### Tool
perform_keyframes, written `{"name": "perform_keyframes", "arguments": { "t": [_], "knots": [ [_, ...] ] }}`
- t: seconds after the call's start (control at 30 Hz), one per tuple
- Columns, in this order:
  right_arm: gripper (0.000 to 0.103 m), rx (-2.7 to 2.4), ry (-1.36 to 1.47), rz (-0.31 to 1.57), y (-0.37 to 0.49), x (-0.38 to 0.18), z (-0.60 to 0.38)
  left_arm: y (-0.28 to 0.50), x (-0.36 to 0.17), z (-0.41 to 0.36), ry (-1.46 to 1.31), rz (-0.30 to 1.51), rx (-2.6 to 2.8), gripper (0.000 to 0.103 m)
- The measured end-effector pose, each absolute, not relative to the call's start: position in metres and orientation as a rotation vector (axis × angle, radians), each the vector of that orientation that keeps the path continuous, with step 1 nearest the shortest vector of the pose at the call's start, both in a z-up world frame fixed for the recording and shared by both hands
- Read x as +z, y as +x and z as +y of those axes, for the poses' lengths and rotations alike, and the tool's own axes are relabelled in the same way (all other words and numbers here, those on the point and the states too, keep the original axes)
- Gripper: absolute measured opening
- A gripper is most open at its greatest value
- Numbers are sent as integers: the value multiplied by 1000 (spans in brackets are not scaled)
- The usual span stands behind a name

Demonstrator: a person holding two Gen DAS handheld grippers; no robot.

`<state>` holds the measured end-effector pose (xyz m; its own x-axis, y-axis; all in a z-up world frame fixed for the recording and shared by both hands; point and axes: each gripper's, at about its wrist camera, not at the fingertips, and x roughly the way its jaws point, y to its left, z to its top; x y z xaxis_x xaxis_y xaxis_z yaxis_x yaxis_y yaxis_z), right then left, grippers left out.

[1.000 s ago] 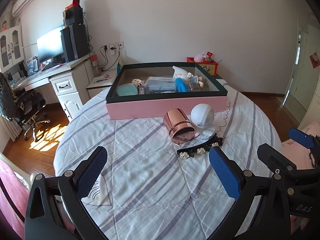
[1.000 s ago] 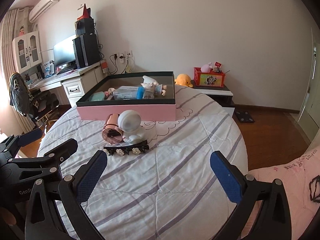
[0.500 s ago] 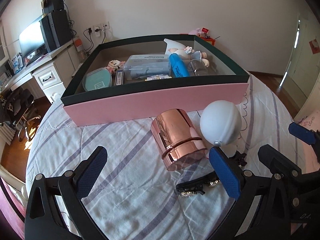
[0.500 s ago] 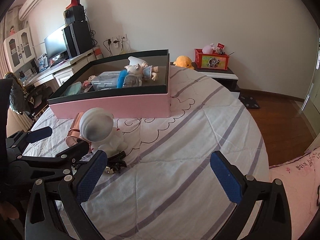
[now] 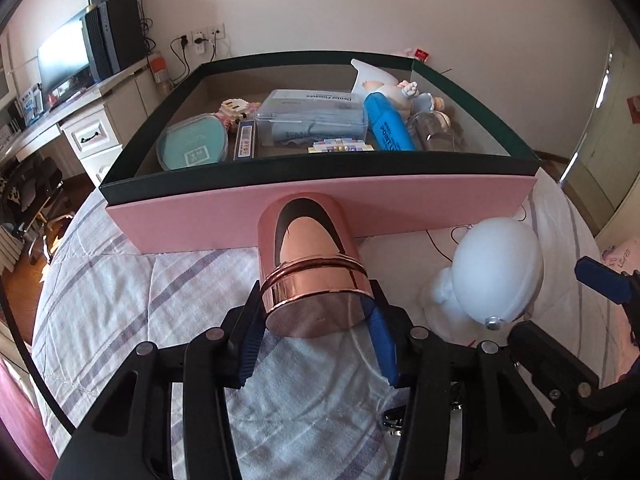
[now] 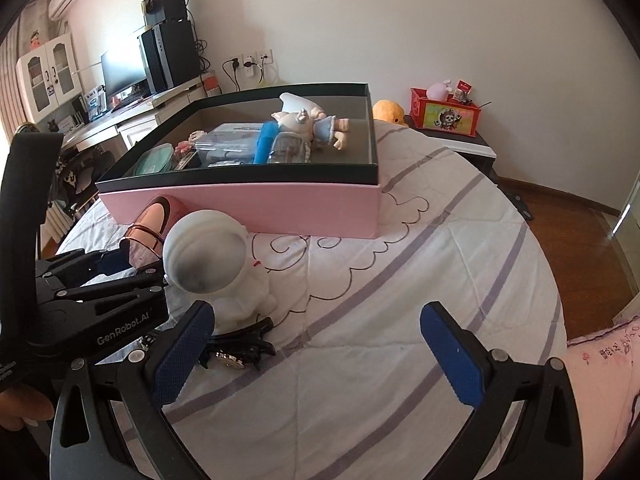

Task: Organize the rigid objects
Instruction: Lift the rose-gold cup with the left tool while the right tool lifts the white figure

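Note:
A rose-gold metal canister lies on its side on the striped bedspread, against the pink box. My left gripper is shut on the canister's near end; it shows in the right wrist view too. A white astronaut figure stands just right of it, also in the right wrist view. A black hair clip with stones lies at its foot. My right gripper is open and empty, with its left finger next to the astronaut and the clip.
The pink box with a dark green rim holds a teal round case, a clear plastic case, a blue tube and a doll. A desk with a monitor stands at the left, a red box at the back right.
My left gripper moved forward to the canister and shut on its near end. My right gripper came closer to the astronaut and the hair clip and stayed open.

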<state>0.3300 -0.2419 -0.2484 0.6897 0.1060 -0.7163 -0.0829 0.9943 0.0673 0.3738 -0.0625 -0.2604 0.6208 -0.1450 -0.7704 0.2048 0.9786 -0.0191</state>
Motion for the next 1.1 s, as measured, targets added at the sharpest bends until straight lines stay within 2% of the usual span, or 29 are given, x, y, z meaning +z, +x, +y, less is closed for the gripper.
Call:
{"name": "perform_keyframes", "arguments": {
  "t": [0.27,0.33,0.37,0.4,0.43,0.7,0.77,0.8,0.83,0.87,0.97,1.1],
  "knots": [
    [103,203,-28,862,359,-253,-211,351,-254,-28,68,846,-141,47],
    [98,231,-38,860,362,-255,-202,348,-254,-20,52,846,-140,47],
    [85,242,-43,865,364,-257,-198,347,-254,-18,52,846,-136,47],
    [60,250,-40,871,365,-259,-195,346,-254,-17,54,844,-130,47],
    [51,251,-38,874,366,-260,-193,344,-253,-15,56,837,-126,47],
    [51,233,-79,750,337,-231,-182,322,-229,-13,25,751,-144,45],
    [51,217,-89,702,325,-217,-179,311,-215,-14,28,704,-146,41],
    [51,214,-92,679,317,-209,-177,305,-209,-14,29,687,-146,37],
    [51,210,-94,661,310,-201,-176,299,-201,-13,21,664,-148,12],
    [51,205,-91,633,302,-193,-175,291,-194,-12,12,644,-155,9],
    [51,201,-93,585,282,-175,-171,279,-181,-16,27,615,-161,9],
    [51,190,-103,582,270,-170,-166,271,-197,-13,15,664,-175,9]
  ]
}}
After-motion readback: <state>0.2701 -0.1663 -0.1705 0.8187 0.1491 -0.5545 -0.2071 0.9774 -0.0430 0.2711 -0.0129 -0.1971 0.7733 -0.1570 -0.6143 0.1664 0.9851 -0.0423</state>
